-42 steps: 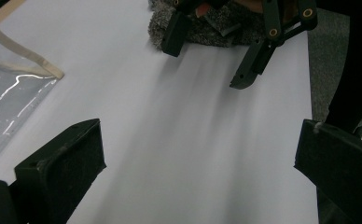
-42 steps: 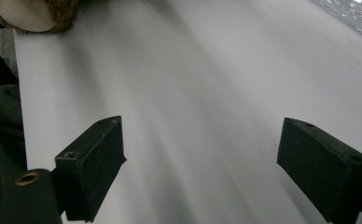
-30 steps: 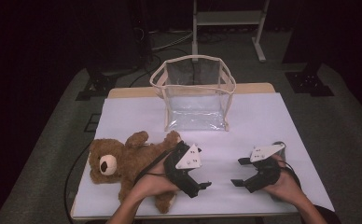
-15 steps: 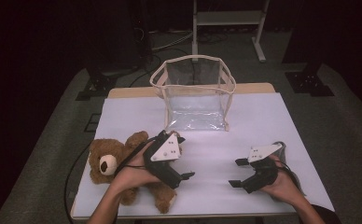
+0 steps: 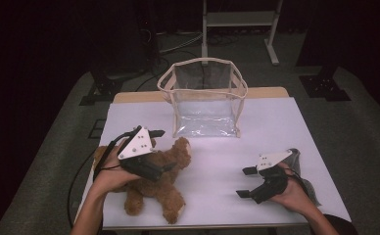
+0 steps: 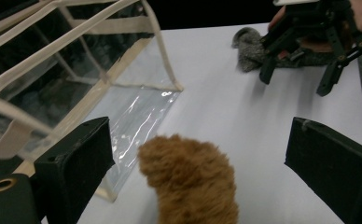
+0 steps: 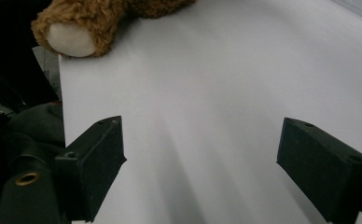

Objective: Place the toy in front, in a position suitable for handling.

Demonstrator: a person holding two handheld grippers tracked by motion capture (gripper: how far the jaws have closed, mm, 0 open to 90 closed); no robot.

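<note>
Clear bag [image 5: 205, 100] upright on white table [image 5: 286, 127]; grey cloth [image 6: 248, 46].

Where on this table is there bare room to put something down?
Bare white table lies between the teddy bear and the right gripper, and right of the clear bag toward the far corner. The near-left is crowded: the bear with the open left gripper over it. A grey cloth sits behind the right hand.
</note>
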